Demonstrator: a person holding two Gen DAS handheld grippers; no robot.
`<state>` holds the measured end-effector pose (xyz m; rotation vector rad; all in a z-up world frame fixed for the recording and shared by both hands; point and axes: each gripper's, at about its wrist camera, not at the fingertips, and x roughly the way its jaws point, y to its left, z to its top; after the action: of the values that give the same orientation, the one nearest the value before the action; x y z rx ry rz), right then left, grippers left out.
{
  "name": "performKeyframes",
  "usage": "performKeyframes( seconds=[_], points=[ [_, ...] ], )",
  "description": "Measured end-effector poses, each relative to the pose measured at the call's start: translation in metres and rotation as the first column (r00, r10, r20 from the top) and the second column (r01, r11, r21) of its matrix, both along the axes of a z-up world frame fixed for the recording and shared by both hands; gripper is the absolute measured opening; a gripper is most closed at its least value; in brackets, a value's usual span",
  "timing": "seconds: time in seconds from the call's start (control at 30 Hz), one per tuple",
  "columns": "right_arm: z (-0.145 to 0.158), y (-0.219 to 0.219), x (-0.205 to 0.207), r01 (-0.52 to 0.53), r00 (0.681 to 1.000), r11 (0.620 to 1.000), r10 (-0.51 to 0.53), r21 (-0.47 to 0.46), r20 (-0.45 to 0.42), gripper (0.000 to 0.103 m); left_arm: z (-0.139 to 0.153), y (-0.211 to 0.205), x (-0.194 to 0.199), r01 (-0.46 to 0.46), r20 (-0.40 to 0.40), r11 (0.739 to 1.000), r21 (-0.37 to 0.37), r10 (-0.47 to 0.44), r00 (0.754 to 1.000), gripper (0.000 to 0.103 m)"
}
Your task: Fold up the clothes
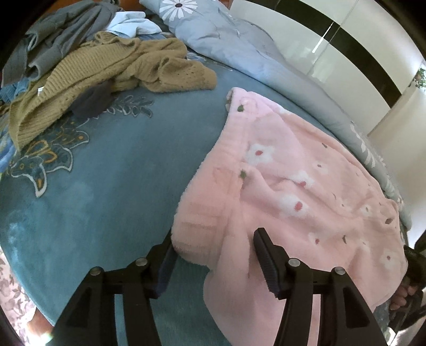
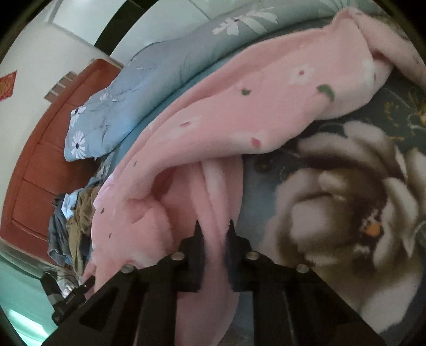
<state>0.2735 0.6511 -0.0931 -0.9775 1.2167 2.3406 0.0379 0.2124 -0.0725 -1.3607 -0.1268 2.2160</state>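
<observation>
A pink fleece garment (image 1: 293, 173) with white flowers lies spread on the blue bed cover (image 1: 119, 186). My left gripper (image 1: 213, 244) is open over its near ribbed hem. Pink fabric lies loosely between the fingers, and the pads do not press it. In the right wrist view the same pink garment (image 2: 253, 106) runs away from me in a long fold. My right gripper (image 2: 214, 226) is shut on a bunched strip of it. The left gripper (image 2: 72, 298) shows at the lower left there. A person's hand (image 1: 402, 300) on the right gripper shows at the left wrist view's right edge.
A pile of clothes sits at the far left of the bed: a tan knit sweater (image 1: 93, 77), a grey garment (image 1: 61, 29) and a pale blue piece (image 1: 130, 25). A blue-grey daisy duvet (image 1: 239, 45) lies along the far side. Beyond it stands a white and black wardrobe (image 1: 346, 48).
</observation>
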Motion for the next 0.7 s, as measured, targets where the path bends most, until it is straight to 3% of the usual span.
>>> performKeyframes(
  seconds=[0.2,0.43,0.57,0.7],
  points=[
    [0.062,-0.038,0.047,-0.026,0.984,1.000,0.027,0.005,-0.178,0.011,-0.001,-0.004,-0.003,0.006,0.017,1.000,0.020,-0.006,1.000,0.061],
    [0.147,-0.087,0.092,0.000,0.936,0.988,0.055,0.156,-0.348,0.011,-0.001,-0.006,-0.005,0.024,0.024,0.999,0.041,-0.025,0.999,0.063],
    [0.188,-0.110,0.086,0.006,0.897,0.963,0.115,0.271,-0.428,0.011,-0.002,-0.010,-0.007,0.020,0.033,0.998,0.060,-0.022,0.999,0.063],
    [0.192,-0.108,0.042,-0.017,0.899,0.948,0.153,0.317,-0.409,0.011,-0.001,-0.010,-0.005,0.021,0.044,0.997,0.075,-0.025,0.999,0.063]
  ],
)
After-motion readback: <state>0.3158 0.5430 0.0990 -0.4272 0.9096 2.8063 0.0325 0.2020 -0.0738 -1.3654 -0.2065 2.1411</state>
